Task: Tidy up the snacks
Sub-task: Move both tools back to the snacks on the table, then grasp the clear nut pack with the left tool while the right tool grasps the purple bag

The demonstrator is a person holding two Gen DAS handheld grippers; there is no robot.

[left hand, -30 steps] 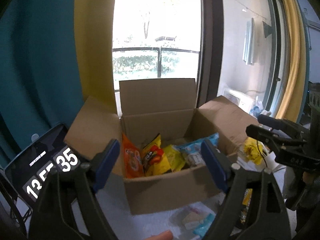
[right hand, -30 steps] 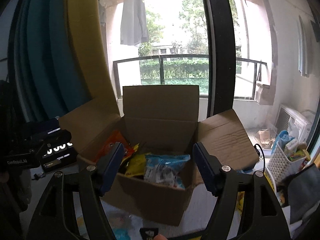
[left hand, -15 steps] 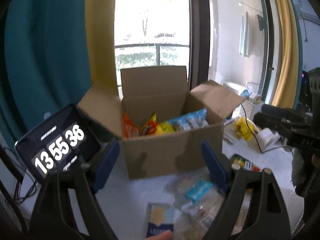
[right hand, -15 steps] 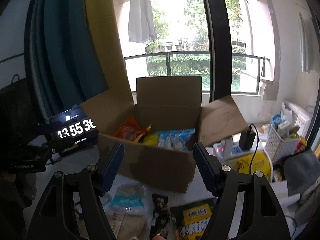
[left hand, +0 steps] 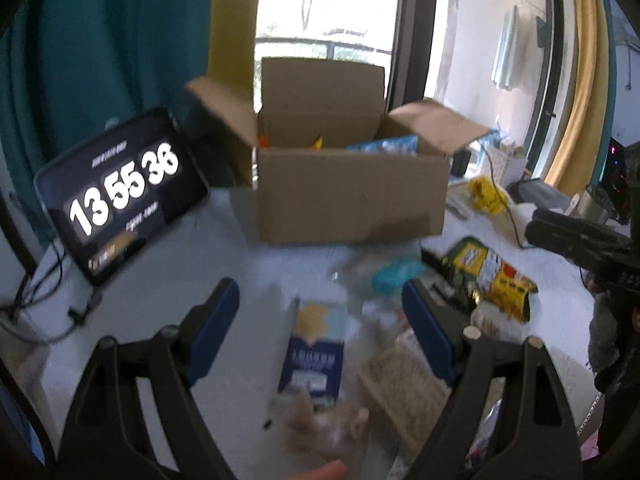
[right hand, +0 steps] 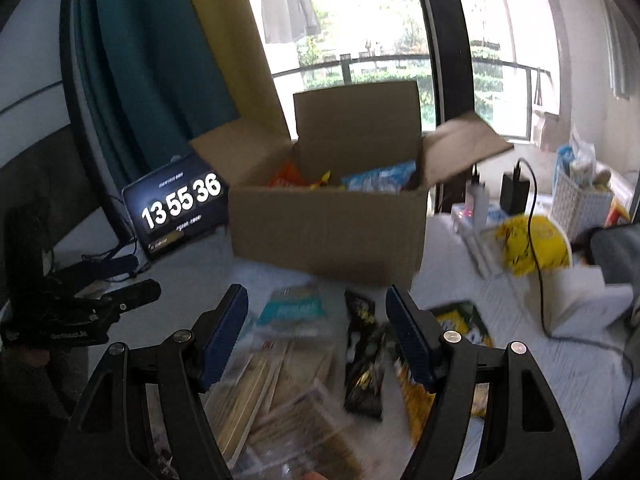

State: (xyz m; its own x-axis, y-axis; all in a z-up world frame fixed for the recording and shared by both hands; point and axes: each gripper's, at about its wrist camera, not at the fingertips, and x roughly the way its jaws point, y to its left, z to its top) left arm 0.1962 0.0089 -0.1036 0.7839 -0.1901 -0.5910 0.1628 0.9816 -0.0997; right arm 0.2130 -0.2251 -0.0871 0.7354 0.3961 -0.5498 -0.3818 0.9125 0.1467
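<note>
While both my claws, left gripper (left hand: pixel 320 320) and right gripper (right hand: pixel 316 328), hang spread wide with nothing held, loose snack packets (right hand: pixel 296 312) lie on the white table (left hand: pixel 180 256) just beside the brown cardboard box (right hand: pixel 328 232).

Loose snack packets (right hand: pixel 362 356) lie before the part-filled cardboard box (right hand: pixel 328 228).

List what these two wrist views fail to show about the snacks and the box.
- Left wrist: print on the blue packet between the open left tongs, motion-blurred.
- Right wrist: packets beneath the open right tongs, smeared.
- Both: lower contents of the cardboard box, hidden by its front wall.
</note>
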